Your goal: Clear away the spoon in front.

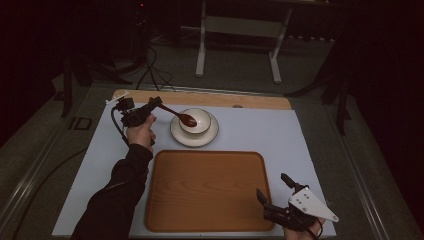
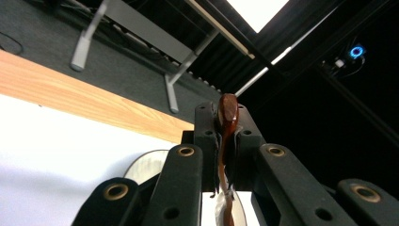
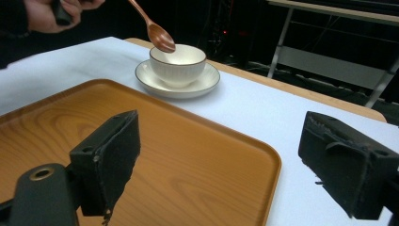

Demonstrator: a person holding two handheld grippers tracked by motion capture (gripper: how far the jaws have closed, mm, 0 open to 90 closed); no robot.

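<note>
Around you the room is dark, with a grey metal frame [image 1: 239, 37] standing on the floor beyond the table [image 1: 260, 132], whose white top has a wooden strip along its far edge. Nearest you on that surface lies the wooden tray [image 1: 207, 192], wide and bare. Beyond its far edge sits the white saucer [image 1: 194, 135] with the white bowl [image 1: 196, 120] standing on it.

Your left hand [image 1: 141, 134] holds the left gripper [image 1: 155, 103] over the table's far left, jaws pressed together on the handle of the brown wooden spoon [image 1: 178, 115]; the left gripper view shows the handle pinched between the two black jaws. The spoon slants down to the right, its scoop at the bowl's near-left rim, over the opening.

Your right gripper [image 1: 274, 187] hovers at the tray's near right corner, jaws spread wide with nothing between them.
</note>
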